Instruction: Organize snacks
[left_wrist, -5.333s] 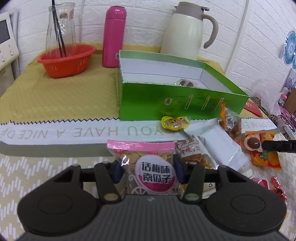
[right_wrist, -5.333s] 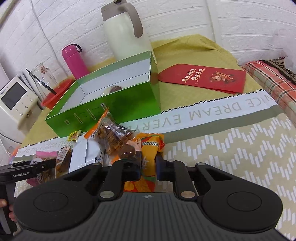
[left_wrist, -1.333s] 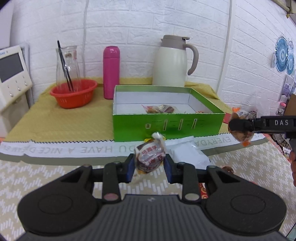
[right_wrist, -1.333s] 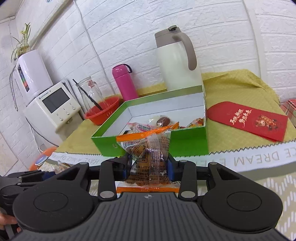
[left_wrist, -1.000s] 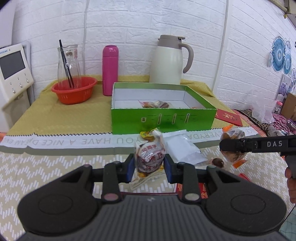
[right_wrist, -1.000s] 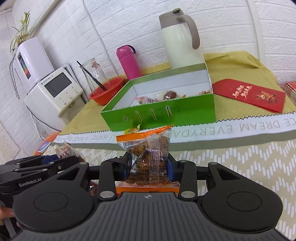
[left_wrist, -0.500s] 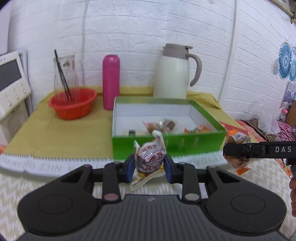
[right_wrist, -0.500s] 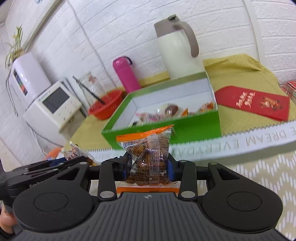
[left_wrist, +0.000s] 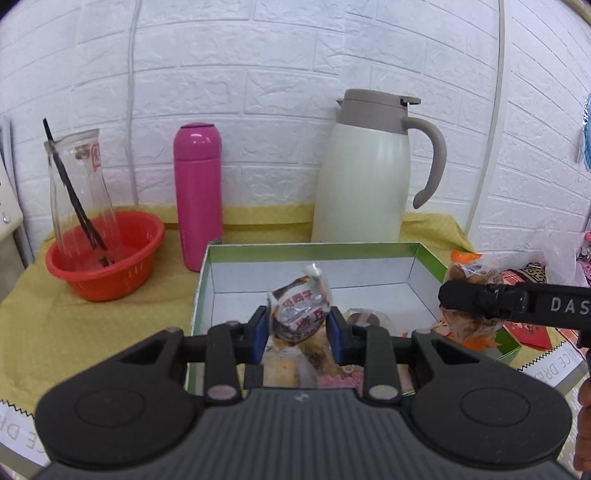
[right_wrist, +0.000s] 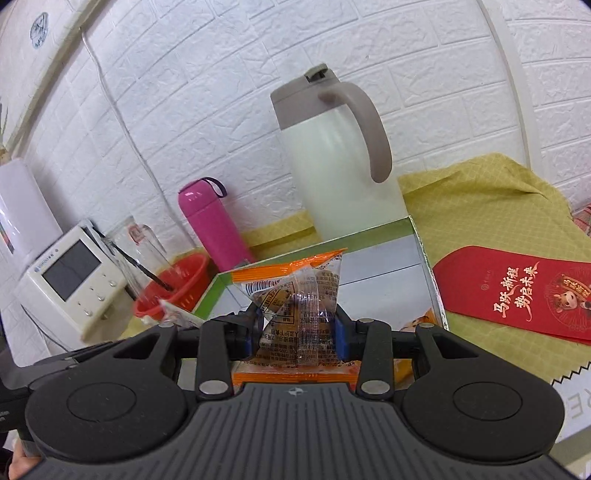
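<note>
A home: white brick wall (left_wrist: 258, 74), thermos jug (left_wrist: 365, 170), pink flask (left_wrist: 198, 192) on a yellow tablecloth (left_wrist: 92, 325).

The left gripper (left_wrist: 297, 328) pinches a small silvery snack packet (left_wrist: 300, 312) between its blue pads, held over the near part of an open green box (left_wrist: 430, 254) where a few other wrapped snacks (left_wrist: 364, 318) lie on the white floor. From the right, the right gripper (left_wrist: 448, 295) reaches over the box's right rim, closed on a clear orange-edged snack bag (left_wrist: 467, 326). Behind the box, on a yellow cloth (left_wrist: 92, 325), stand a cream jug (left_wrist: 369, 170), a pink bottle (left_wrist: 198, 192) and a red basket (left_wrist: 105, 254) holding a glass carafe (left_wrist: 77, 192).
</note>
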